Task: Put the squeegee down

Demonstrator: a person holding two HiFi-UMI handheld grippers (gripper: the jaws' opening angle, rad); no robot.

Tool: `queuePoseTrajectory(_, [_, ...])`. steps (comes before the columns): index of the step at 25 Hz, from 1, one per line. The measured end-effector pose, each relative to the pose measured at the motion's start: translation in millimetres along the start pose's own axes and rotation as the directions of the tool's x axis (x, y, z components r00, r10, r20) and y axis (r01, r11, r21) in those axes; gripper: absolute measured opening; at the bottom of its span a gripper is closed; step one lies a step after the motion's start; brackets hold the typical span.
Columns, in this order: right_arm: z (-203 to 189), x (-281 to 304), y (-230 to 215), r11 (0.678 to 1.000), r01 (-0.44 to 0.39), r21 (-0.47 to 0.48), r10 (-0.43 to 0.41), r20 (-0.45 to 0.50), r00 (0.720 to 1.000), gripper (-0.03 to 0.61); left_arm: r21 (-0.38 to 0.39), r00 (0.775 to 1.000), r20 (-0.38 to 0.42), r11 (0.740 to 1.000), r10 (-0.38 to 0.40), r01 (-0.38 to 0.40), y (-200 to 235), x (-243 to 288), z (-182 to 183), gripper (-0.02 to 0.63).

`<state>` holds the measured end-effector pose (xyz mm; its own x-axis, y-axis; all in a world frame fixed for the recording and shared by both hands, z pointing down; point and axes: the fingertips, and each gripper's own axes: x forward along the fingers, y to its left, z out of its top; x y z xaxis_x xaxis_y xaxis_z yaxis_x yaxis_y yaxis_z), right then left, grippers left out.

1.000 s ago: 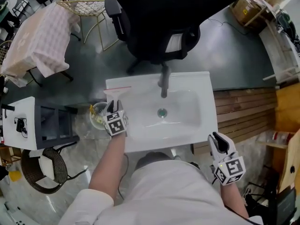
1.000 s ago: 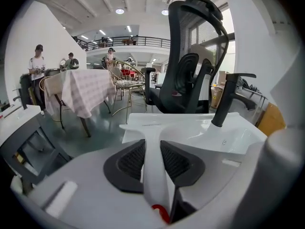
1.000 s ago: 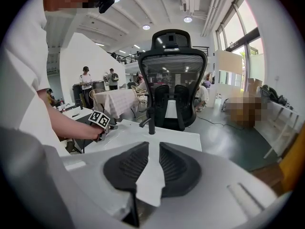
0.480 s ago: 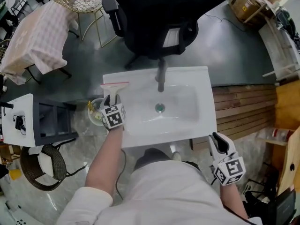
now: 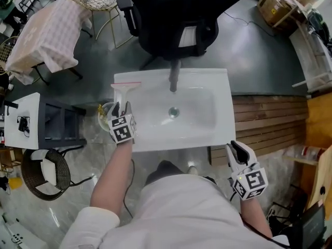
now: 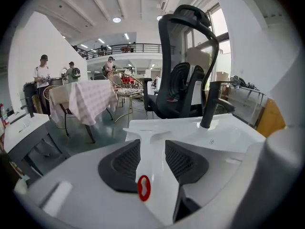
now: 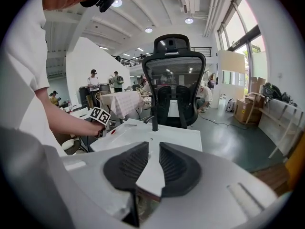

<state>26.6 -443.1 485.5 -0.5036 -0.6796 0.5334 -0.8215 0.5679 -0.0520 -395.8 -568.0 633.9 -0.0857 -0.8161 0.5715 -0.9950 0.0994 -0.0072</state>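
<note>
The white squeegee (image 5: 126, 88) with a red blade edge lies flat on the left rim of the white sink (image 5: 207, 79). My left gripper (image 5: 120, 109) is just behind its handle end, near the sink's front left corner. In the left gripper view the squeegee (image 6: 150, 168) runs between the jaws, which are opening; the pads (image 6: 126, 161) stand clear of the handle. My right gripper (image 5: 238, 150) hovers off the sink's front right corner. Its jaws (image 7: 154, 149) show a narrow gap with nothing in it.
A dark faucet (image 5: 174, 79) stands at the sink's back edge, with a black office chair (image 5: 176, 25) behind it. A small bin (image 5: 105, 119) and a grey cabinet (image 5: 31, 123) sit left of the sink. Wooden planks (image 5: 270, 118) lie to the right. People stand far off (image 6: 43, 78).
My left gripper has let go of the squeegee, its jaws have spread, and it has drawn back toward the sink's front edge. The squeegee stays on the rim.
</note>
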Motion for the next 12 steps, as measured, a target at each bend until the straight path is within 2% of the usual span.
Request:
queuePoseTrajectory(4, [-5.6, -12.1, 1.4, 0.998, -0.057, -0.014, 0.058, 0.024, 0.998, 0.060, -0.049, 0.999, 0.032, 0.998, -0.032, 0.033, -18.9, -42.9, -2.6, 0.173])
queuePoseTrajectory(6, [-8.9, -21.1, 0.7, 0.996, -0.082, -0.026, 0.083, 0.033, 0.996, 0.060, -0.042, 0.997, 0.047, 0.997, -0.062, 0.064, -35.0, -67.4, -3.7, 0.167])
queuePoseTrajectory(9, [-14.5, -34.1, 0.2, 0.992, -0.116, -0.040, 0.118, 0.055, 0.992, 0.057, -0.017, 0.990, 0.072, 0.993, -0.119, 0.121, -61.9, -104.1, -5.1, 0.122])
queuePoseTrajectory(12, [-21.4, -49.5, 4.4, 0.986, -0.155, -0.061, 0.159, 0.075, 0.984, 0.049, -0.025, 0.983, 0.092, 0.986, -0.161, 0.164, -87.8, -143.6, -11.5, 0.076])
